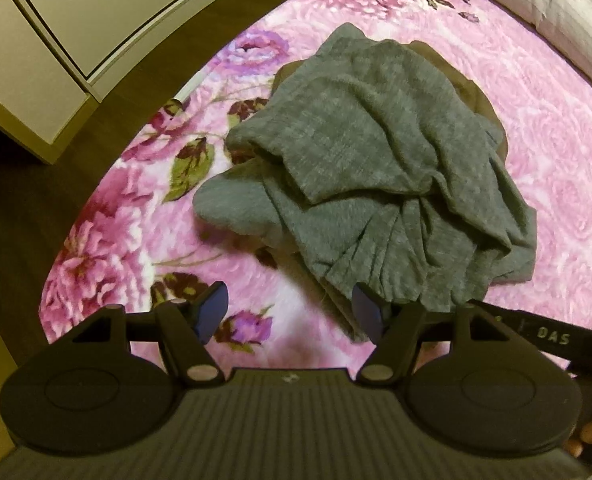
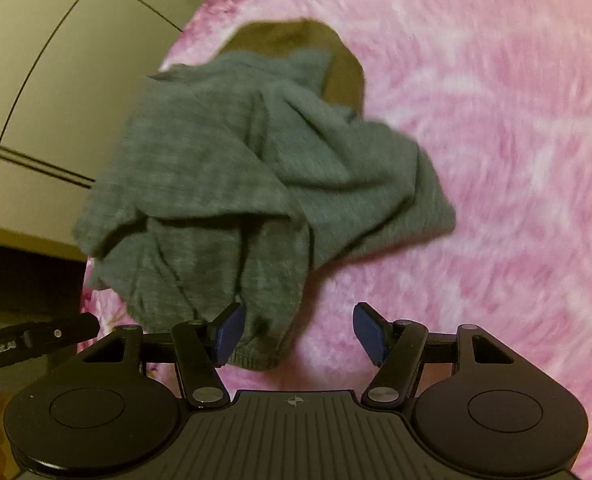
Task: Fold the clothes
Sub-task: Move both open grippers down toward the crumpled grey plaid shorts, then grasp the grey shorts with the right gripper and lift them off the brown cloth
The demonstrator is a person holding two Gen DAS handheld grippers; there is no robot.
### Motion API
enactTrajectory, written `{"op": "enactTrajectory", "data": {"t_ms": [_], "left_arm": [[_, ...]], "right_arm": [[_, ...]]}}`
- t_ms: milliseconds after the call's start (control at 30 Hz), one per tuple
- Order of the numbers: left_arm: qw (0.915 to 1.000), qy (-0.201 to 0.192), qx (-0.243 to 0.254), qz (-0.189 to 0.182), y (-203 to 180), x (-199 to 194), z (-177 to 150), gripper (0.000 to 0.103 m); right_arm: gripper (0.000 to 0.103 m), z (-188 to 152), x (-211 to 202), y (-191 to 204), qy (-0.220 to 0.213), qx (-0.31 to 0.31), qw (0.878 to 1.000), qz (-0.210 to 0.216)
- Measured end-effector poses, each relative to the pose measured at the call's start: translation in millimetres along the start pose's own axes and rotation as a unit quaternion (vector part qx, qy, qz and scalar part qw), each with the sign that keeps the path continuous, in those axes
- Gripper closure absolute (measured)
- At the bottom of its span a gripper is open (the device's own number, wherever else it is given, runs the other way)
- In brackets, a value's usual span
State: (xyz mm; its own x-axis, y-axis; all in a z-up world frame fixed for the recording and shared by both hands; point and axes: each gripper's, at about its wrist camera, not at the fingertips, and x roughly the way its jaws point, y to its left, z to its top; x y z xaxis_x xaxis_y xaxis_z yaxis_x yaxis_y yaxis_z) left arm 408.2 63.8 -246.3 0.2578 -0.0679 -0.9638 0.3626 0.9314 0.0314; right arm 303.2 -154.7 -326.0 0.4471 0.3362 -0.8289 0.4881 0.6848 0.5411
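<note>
Lying crumpled in a loose heap, the grey knit garment (image 1: 375, 168) rests on the pink floral blanket (image 1: 555, 152), toward the blanket's left edge, where one fold reaches close to the border. In the right wrist view the same grey garment (image 2: 236, 184) hangs partly over that blanket (image 2: 495, 160) edge. A piece of olive-brown cloth (image 1: 475, 96) shows from under the far side of the grey heap, also seen in the right wrist view (image 2: 335, 64). The left gripper (image 1: 290, 312) has its tongs wide apart, empty, with the right blue pad at the near hem of the garment. The right gripper (image 2: 296, 334) likewise has its tongs spread apart, holding nothing; its left pad sits over the near ribbed hem, though whether it touches is unclear. Beyond the blanket's left edge stand pale cabinet panels (image 1: 56, 40), with a dark wooden floor (image 1: 24, 200) below them. A striped pale cushion (image 1: 567, 12) borders the blanket's far right corner.
</note>
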Motion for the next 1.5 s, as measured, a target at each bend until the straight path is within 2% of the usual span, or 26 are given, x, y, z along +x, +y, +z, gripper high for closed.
{"op": "enactTrajectory", "data": {"t_ms": [67, 167, 200, 233, 367, 467, 600, 767, 933, 967, 1067, 1333, 1433, 1500], "left_arm": [[1.0000, 0.002, 0.002, -0.001, 0, 3, 1, 0.038], [1.0000, 0.001, 0.002, -0.004, 0, 3, 3, 0.038], [1.0000, -0.001, 0.001, -0.004, 0, 0, 3, 0.038], [1.0000, -0.004, 0.000, -0.005, 1, -3, 3, 0.038], [0.9999, -0.013, -0.004, -0.007, 2, -16, 3, 0.040], [0.9997, -0.021, -0.008, -0.009, 4, -25, 3, 0.040], [0.9986, -0.052, -0.005, -0.005, 0, -60, -1, 0.040], [0.9954, -0.096, 0.003, -0.008, -13, -106, -11, 0.040], [0.9907, -0.132, 0.019, -0.027, -45, -156, -38, 0.041], [0.9895, -0.139, 0.022, -0.032, -52, -166, -43, 0.040], [0.9853, -0.158, 0.044, -0.050, -79, -193, -65, 0.040], [0.9748, -0.178, 0.087, -0.103, -165, -244, -129, 0.040], [0.9689, -0.183, 0.108, -0.127, -202, -260, -155, 0.040], [0.9649, -0.183, 0.124, -0.142, -224, -268, -171, 0.040]], "right_arm": [[0.057, 0, 10, -7, 0.005, 0.020, 1.000, 0.013], [0.060, -1, 20, -11, 0.008, 0.042, 0.998, 0.035], [0.069, -1, 21, -12, 0.007, 0.045, 0.998, 0.043], [0.093, -1, 21, -13, 0.005, 0.047, 0.997, 0.055], [0.095, -2, -1, -11, -0.002, 0.044, 0.996, 0.083], [0.096, -2, -38, -6, -0.024, 0.037, 0.992, 0.121], [0.097, 1, -99, 3, -0.072, 0.017, 0.982, 0.175], [0.098, 10, -177, 11, -0.151, 0.025, 0.955, 0.253], [0.100, 4, -265, 6, -0.224, 0.014, 0.931, 0.289], [0.103, 1, -285, 3, -0.237, 0.010, 0.927, 0.291], [0.103, -11, -344, -8, -0.275, -0.012, 0.920, 0.280], [0.103, -67, -471, -57, -0.329, -0.029, 0.920, 0.211], [0.103, -88, -503, -81, -0.341, -0.026, 0.919, 0.195], [0.103, -100, -519, -95, -0.351, -0.024, 0.921, 0.166]]}}
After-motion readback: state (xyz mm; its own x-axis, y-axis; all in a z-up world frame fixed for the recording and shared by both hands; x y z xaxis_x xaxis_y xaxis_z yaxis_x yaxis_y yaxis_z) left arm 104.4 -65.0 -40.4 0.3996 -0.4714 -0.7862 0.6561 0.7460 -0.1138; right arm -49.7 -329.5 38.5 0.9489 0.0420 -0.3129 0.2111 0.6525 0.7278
